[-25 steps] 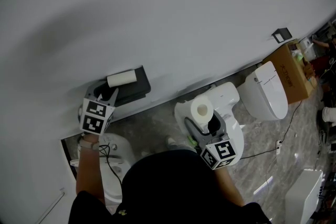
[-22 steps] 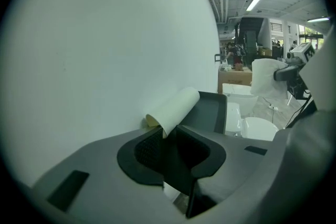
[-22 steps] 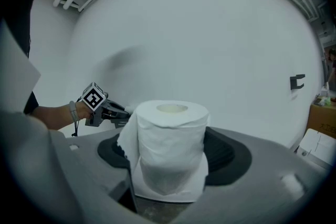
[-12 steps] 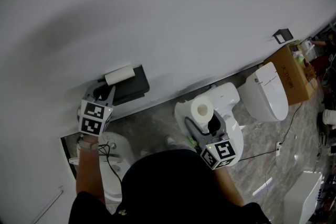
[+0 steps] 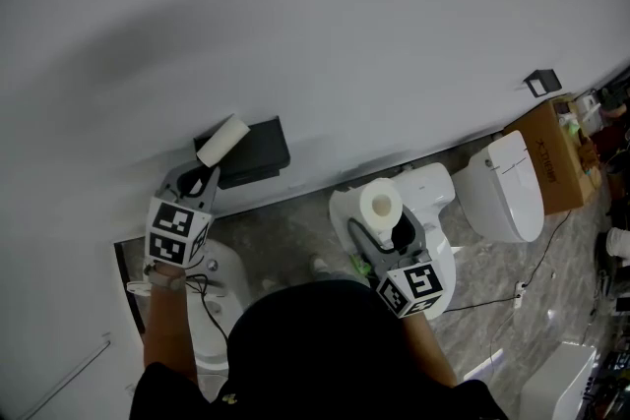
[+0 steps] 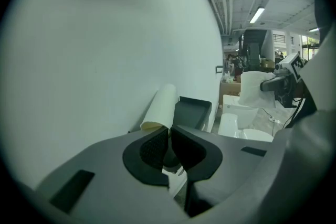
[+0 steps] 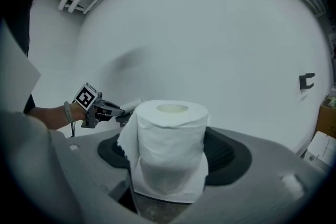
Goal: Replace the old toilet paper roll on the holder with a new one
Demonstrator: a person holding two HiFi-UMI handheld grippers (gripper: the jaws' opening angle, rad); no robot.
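Note:
The old roll, a bare pale cardboard tube, leans tilted against the white wall at the left end of the dark holder. My left gripper reaches up to the tube's lower end; its jaws are closing and pinch the tube's rim between the pads. In the left gripper view the left gripper shows almost no gap. My right gripper holds the new toilet paper roll upright, low and right of centre. In the right gripper view that full white roll fills the right gripper, a loose sheet hanging down.
A white toilet stands below the right gripper, a second toilet to its right beside a cardboard box. A white fixture sits under my left arm. A small dark hook is on the wall.
The left gripper's jaws have closed on the old tube's end. The tube has swung from lying level on the holder to a tilt, and the gripper has shifted slightly.

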